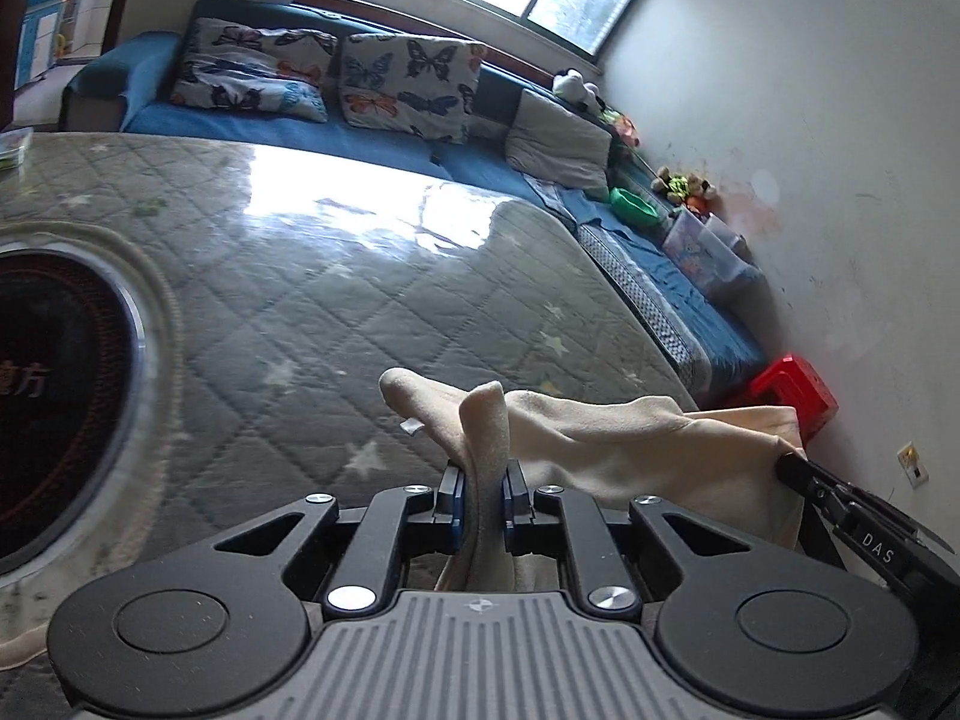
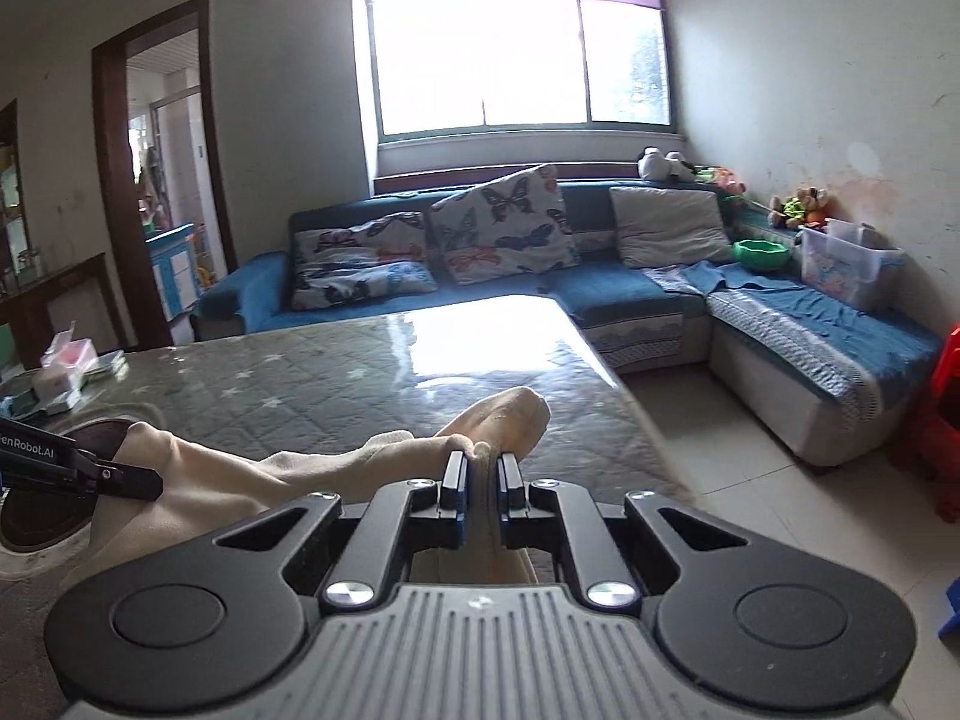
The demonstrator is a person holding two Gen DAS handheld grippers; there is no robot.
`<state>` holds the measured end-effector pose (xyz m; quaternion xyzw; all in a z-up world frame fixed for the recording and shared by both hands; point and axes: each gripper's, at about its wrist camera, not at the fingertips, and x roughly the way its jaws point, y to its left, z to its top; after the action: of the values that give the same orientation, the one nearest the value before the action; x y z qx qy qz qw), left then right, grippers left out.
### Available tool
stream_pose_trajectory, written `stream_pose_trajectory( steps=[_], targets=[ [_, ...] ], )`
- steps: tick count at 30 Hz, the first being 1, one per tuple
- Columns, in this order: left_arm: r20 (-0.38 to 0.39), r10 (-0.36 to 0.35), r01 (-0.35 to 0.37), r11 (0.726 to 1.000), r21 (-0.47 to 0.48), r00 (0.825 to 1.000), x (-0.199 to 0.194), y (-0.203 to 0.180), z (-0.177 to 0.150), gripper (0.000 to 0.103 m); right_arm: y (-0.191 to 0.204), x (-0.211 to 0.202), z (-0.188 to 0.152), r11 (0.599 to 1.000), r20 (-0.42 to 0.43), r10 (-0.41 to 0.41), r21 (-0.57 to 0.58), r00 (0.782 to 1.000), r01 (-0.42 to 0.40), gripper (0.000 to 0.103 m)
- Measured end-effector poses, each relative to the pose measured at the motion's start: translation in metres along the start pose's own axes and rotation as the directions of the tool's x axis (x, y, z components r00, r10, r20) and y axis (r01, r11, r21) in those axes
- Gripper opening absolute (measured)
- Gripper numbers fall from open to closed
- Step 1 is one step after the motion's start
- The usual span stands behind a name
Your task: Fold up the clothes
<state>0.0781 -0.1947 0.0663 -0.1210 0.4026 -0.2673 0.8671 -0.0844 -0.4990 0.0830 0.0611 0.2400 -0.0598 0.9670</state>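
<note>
Both claws have a pinch on the same cream garment (image 1: 600, 444) and it's held up off the tabletop (image 1: 336, 300), slung between them. The left claw (image 1: 483, 495) is closed tight on a bunched fold, with a finger of fabric poking up past the tips. The right claw (image 2: 482, 477) is clamped the same way on another bunch, and the cloth droops in a soft sag toward the other claw (you can see each claw's tip at the edge of the other's view, so they're fairly near each other).

What I'd do for this step, just judging from how it hangs: spread the two claws apart until that sag goes flat, so you've got one clean edge instead of a rope of fabric. Keep both at the same height, otherwise the fold line comes out crooked. Then lower it onto the quilted part of the tabletop and let the hanging end touch down first, dragging a little so it lays out smooth.

Watch the round dark inset (image 1: 60, 396) on the left side, since cloth landing across its rim probably won't sit flat. Can't tell what garment it is, too scrunched.
</note>
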Motion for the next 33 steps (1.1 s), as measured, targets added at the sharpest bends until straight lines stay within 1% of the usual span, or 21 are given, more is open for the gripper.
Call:
stream_pose_trajectory(
  steps=[4, 11, 16, 20, 21, 22, 23, 25, 26, 27, 31, 33],
  targets=[
    [-0.014, -0.007, 0.008, 0.999, 0.040, 1.000, 0.012, -0.014, -0.002, 0.013, -0.019, 0.005, -0.003, 0.999, -0.012, -0.039, 0.018, 0.999, 0.039, 0.009],
    [-0.050, 0.020, -0.017, 0.998, 0.066, 0.999, 0.033, -0.024, -0.003, 0.013, -0.038, 0.020, -0.016, 0.996, -0.051, -0.074, 0.048, 0.996, 0.076, 0.009],
    [-0.071, 0.049, -0.044, 0.996, 0.071, 0.996, 0.042, -0.023, -0.005, 0.014, -0.044, 0.033, -0.026, 0.993, -0.087, -0.086, 0.069, 0.993, 0.092, 0.009],
    [-0.084, 0.080, -0.073, 0.994, 0.082, 0.993, 0.045, -0.020, -0.009, 0.020, -0.048, 0.043, -0.033, 0.992, -0.120, -0.100, 0.070, 0.988, 0.109, 0.011],
    [-0.087, 0.088, -0.081, 0.993, 0.085, 0.992, 0.046, -0.020, -0.009, 0.021, -0.047, 0.045, -0.033, 0.991, -0.124, -0.113, 0.063, 0.986, 0.122, 0.013],
    [-0.088, 0.098, -0.090, 0.992, 0.086, 0.991, 0.046, -0.019, -0.009, 0.027, -0.046, 0.047, -0.034, 0.989, -0.129, -0.127, 0.056, 0.984, 0.135, 0.016],
    [-0.086, 0.108, -0.101, 0.991, 0.087, 0.990, 0.046, -0.018, -0.009, 0.033, -0.046, 0.049, -0.034, 0.988, -0.132, -0.139, 0.050, 0.981, 0.147, 0.016],
    [-0.073, 0.128, -0.121, 0.988, 0.097, 0.989, 0.044, -0.017, -0.009, 0.035, -0.043, 0.046, -0.031, 0.987, -0.115, -0.151, 0.045, 0.982, 0.157, 0.016],
    [-0.068, 0.137, -0.130, 0.987, 0.100, 0.988, 0.044, -0.016, -0.009, 0.040, -0.041, 0.045, -0.029, 0.988, -0.107, -0.139, 0.046, 0.985, 0.144, 0.016],
    [-0.064, 0.143, -0.136, 0.986, 0.098, 0.988, 0.043, -0.016, -0.008, 0.042, -0.039, 0.043, -0.027, 0.990, -0.099, -0.126, 0.046, 0.987, 0.131, 0.016],
    [-0.060, 0.150, -0.144, 0.985, 0.096, 0.987, 0.045, -0.015, -0.005, 0.043, -0.022, 0.051, -0.025, 0.998, -0.108, -0.046, 0.032, 0.993, 0.050, 0.016],
    [-0.063, 0.156, -0.149, 0.983, 0.103, 0.986, 0.048, -0.016, -0.005, 0.044, -0.015, 0.058, -0.027, 0.999, -0.121, -0.026, 0.024, 0.992, 0.030, 0.016]
  ],
)
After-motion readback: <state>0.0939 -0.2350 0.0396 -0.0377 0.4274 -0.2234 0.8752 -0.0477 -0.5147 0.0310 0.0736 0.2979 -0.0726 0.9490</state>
